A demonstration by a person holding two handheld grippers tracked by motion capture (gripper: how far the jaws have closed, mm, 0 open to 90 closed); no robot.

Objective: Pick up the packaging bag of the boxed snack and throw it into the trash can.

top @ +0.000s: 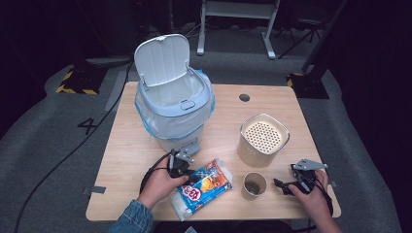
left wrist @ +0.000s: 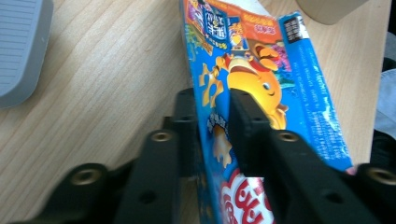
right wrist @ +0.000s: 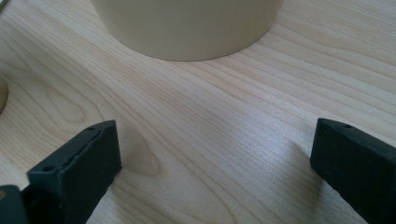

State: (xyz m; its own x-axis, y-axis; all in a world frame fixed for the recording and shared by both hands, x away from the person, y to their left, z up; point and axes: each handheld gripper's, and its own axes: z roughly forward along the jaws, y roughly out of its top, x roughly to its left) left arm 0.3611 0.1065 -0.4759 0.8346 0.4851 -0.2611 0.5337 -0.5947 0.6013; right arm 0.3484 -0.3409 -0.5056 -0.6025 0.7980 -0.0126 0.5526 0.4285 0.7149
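A colourful snack packet (top: 204, 187) with blue edges and a cartoon fish lies near the table's front edge. My left gripper (top: 187, 175) is shut on the packet (left wrist: 252, 79); its two black jaws pinch the wrapper's edge between them. A small paper cup (top: 254, 185) stands right of the packet. Behind it stands a cream canister (top: 263, 139) with a perforated top. My right gripper (top: 282, 187) rests low over the wood at the front right, open, nothing between its jaws. The canister's base (right wrist: 187, 28) rises just ahead of it.
A pale blue bin (top: 174, 104) with a plastic liner stands at the table's back left, its lid (top: 162, 58) flipped up. The bin's grey foot pedal (left wrist: 18, 46) lies close to my left gripper. The table's front edge (top: 214, 216) is near both hands.
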